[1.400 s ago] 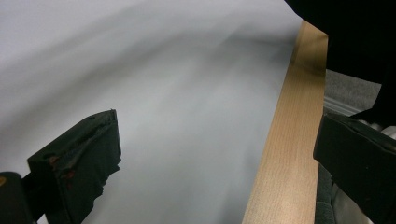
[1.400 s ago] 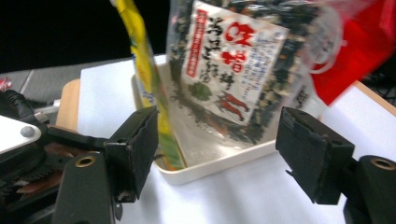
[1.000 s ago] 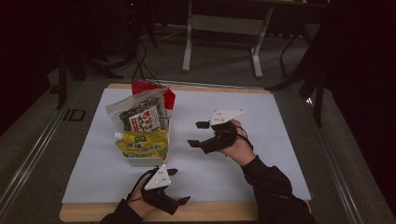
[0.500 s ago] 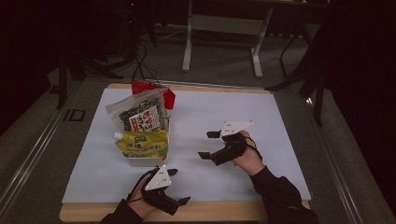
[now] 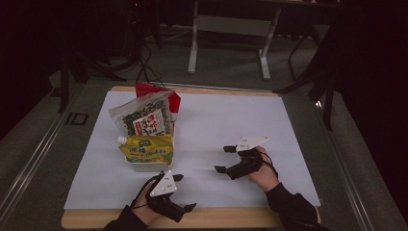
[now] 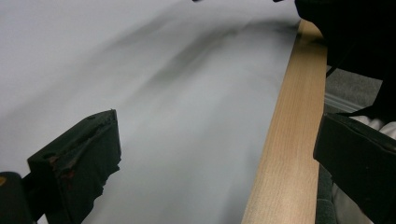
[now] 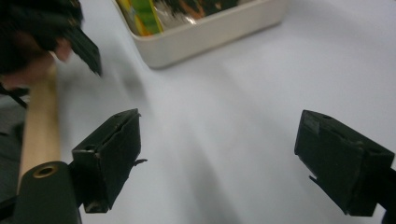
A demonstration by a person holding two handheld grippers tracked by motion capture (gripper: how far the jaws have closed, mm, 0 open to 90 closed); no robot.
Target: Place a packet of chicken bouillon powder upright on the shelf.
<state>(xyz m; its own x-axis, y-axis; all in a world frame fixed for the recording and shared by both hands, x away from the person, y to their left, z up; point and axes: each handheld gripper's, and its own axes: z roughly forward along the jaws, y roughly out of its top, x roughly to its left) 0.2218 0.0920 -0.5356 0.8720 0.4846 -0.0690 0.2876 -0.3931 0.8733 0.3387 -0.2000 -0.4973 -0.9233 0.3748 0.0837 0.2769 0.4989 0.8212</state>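
1. While both rest over the white paper sheet [image 5: 207, 125], the left gripper [image 5: 185, 192] and right gripper [image 5: 221, 159] gape wide, holding nothing.
2. The cream plastic tray [image 5: 144, 167] of snack packets sits just ahead of the left gripper, well to the right gripper's left.

Wooden table [image 5: 288, 93] under white sheet [image 5: 226, 125], cream tray [image 5: 144, 167] on it.

We're in a lab/recording setup, not a home: wooden table [image 5: 288, 94] w/ white sheet [image 5: 231, 125] as work surface, dark surroundings, grey carpet floor, cables [image 5: 144, 67] by metal stand legs [image 5: 228, 48], "ID" mark [image 5: 76, 118] on floor.
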